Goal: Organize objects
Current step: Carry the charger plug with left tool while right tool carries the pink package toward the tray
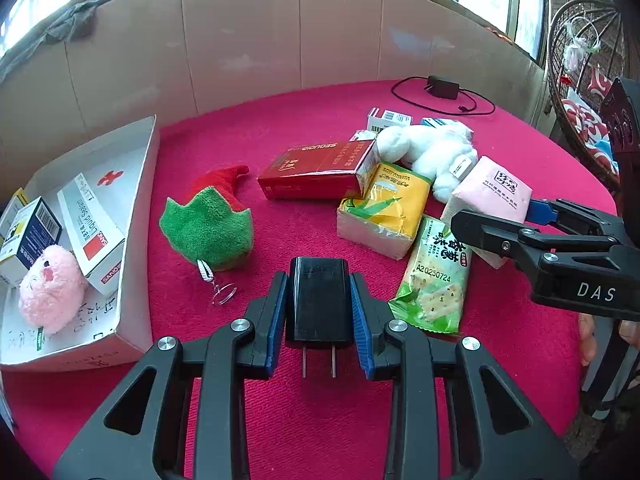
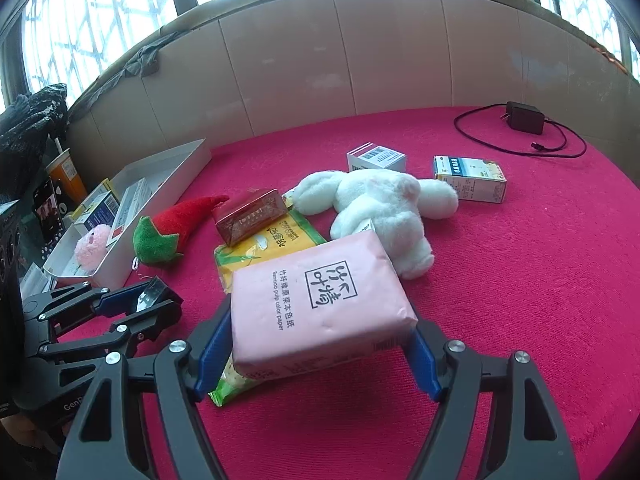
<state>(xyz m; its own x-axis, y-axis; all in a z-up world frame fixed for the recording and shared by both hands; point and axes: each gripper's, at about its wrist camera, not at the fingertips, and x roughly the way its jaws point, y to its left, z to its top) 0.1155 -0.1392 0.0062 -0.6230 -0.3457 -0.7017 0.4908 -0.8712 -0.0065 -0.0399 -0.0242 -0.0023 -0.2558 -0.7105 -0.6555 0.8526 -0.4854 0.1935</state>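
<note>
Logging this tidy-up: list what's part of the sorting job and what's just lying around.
In the job:
left gripper shut on black charger plug
right gripper shut on pink tissue pack
white box, partly filled

Lying about:
wall panels
orange drink cup
wicker chair

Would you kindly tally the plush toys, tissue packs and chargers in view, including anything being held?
Plush toys: 3 (pink plush, red-and-green plush, white plush)
Tissue packs: 2 (yellow pack; pink pack in the right hand-held gripper)
Chargers: 2 (black plug in the left hand-held gripper; corded adapter)
Total: 7
</note>
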